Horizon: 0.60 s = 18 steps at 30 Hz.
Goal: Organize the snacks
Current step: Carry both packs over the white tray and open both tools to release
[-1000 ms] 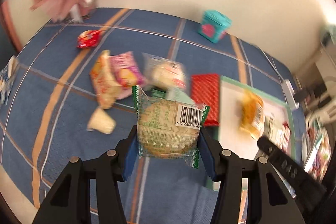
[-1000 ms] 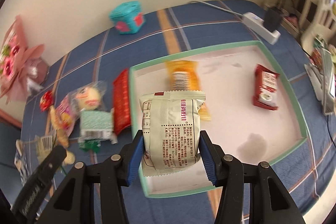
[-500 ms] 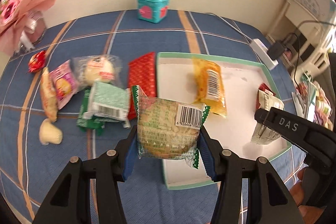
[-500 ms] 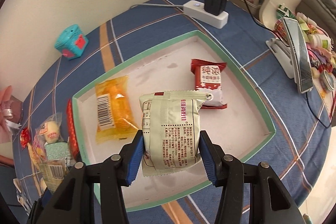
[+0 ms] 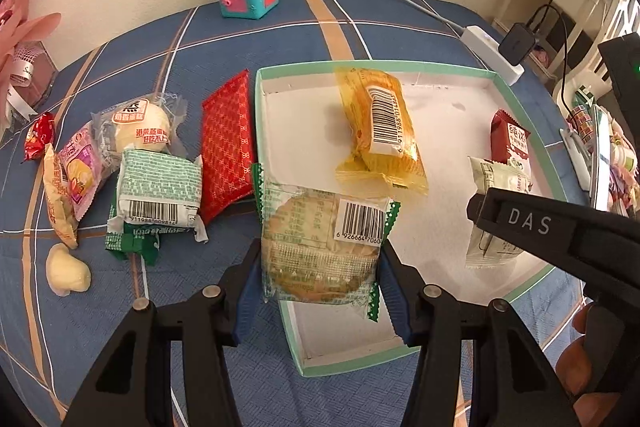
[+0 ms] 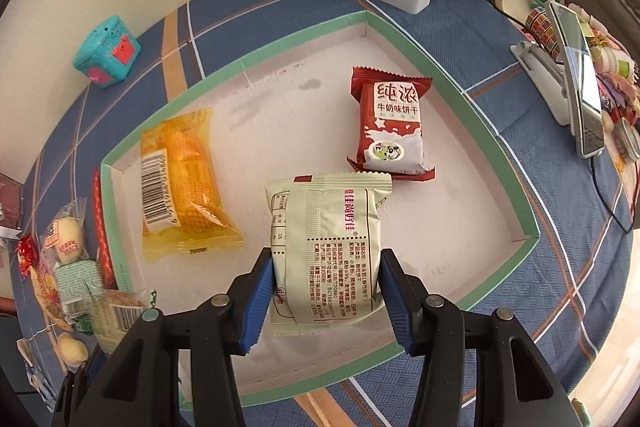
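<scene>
a blue plaid tablecloth [image 5: 312, 27] is covering the table, and on it a shallow green-rimmed box [image 5: 372, 66] is lying open with its white floor showing. inside it an orange packet [image 5: 380, 131] is lying towards the far left part and a red milk-biscuit packet [image 6: 390, 119] is lying towards the far right. left of the box, out on the cloth, a red patterned packet [image 5: 226, 143] is resting just beside the box wall, with a green-and-white packet [image 5: 158, 187] and a round bun in clear wrap [image 5: 138, 127] further left. the right gripper [image 6: 326, 301] is clamping a pale cream packet [image 6: 326, 247] between its blue pads, the packet's long axis running away from the camera, and it is hanging over the near middle of the box floor, just short of the red milk-biscuit packet. the left gripper [image 5: 318, 281] is clamping a round biscuit in clear wrap [image 5: 320, 247] and is hanging over the box's near left corner, straddling the left wall. judging from this, both snacks are about to be set down in the box; the right one is lying straight above bare floor, while the left one probably needs a small shift rightward so the biscuit clears the wall.
</scene>
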Tool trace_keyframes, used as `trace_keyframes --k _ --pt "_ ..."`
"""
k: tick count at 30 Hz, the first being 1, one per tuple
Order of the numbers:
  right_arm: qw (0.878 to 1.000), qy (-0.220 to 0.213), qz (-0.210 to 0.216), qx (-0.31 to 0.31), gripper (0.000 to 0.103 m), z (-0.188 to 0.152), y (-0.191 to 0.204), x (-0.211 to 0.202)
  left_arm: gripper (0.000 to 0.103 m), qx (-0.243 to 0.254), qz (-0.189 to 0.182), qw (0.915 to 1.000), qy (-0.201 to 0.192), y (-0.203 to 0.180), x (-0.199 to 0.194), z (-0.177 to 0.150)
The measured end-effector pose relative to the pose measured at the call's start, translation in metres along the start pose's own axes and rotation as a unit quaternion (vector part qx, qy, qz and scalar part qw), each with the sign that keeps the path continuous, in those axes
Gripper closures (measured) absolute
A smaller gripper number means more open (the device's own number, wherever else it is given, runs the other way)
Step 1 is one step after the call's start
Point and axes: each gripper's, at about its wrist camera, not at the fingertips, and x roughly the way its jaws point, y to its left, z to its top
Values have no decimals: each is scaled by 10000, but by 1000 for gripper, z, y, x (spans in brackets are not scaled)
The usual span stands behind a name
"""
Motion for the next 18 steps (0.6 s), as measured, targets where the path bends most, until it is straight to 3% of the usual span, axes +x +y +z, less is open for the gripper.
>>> trace_keyframes --k 18 --pt "9995 261 -176 -84 48 6 6 13 44 85 20 9997 243 4 11 0"
